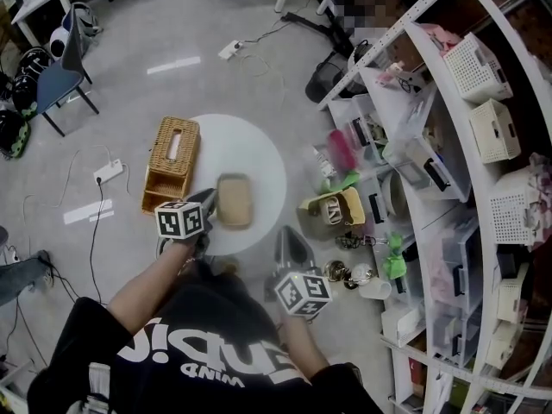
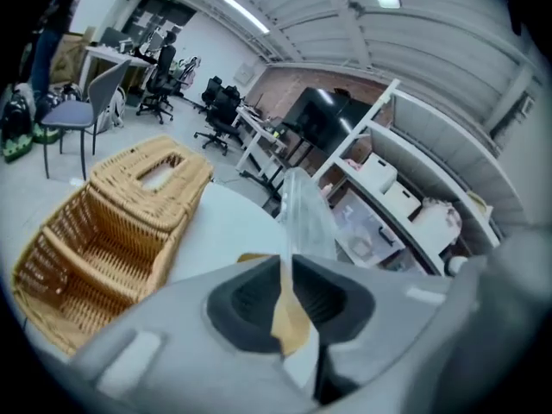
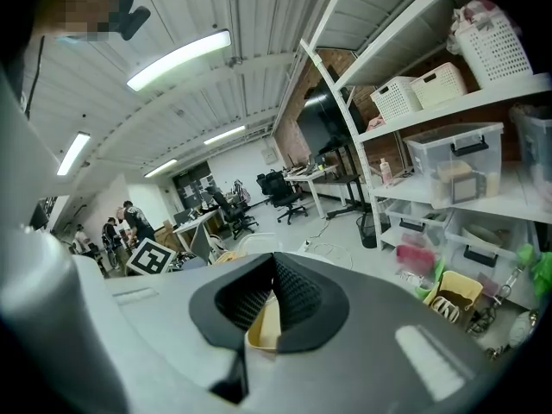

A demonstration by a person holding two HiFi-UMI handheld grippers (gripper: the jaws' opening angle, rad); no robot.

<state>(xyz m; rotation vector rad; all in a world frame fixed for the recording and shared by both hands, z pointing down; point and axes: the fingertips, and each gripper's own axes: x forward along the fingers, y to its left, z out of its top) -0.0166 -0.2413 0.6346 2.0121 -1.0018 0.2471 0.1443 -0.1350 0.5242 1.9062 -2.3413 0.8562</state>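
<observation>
At the left of the round white surface point(image 1: 259, 149) lies a wicker basket point(image 1: 171, 164) with a slot in its lid; no label shows on it.

Just right of the basket, the left hand-held gripper point(image 1: 206, 202) has its jaws closed on the edge of a clear bag point(image 1: 235, 200). In the left gripper view the thin film stands up out of the pads and something tan shows in the slot beneath them. The bag, with its flat tan contents, rests near the middle of the surface, its left edge at the jaws. The step in hand looks to be the taking hold of the bag by that edge. Thin film slips easily, so the next move calls for a firm, steady pinch and a slow pull, with the basket kept clear.

Further right, the right hand-held gripper point(image 1: 290, 236) hangs at the surface's near rim, apart from the bag. Its jaws are together at the tips and clamp nothing; a tan patch shows only through the gap below them. It would have to open before it could take the bag's free side.

At the far right, white shelving point(image 1: 448, 145) carries baskets and clear bins.

Little writing can be read. Each gripper's cube bears black-and-white square markers, no words. The black shirt point(image 1: 207, 343) has large white lettering, upside down to the camera and not surely legible.
</observation>
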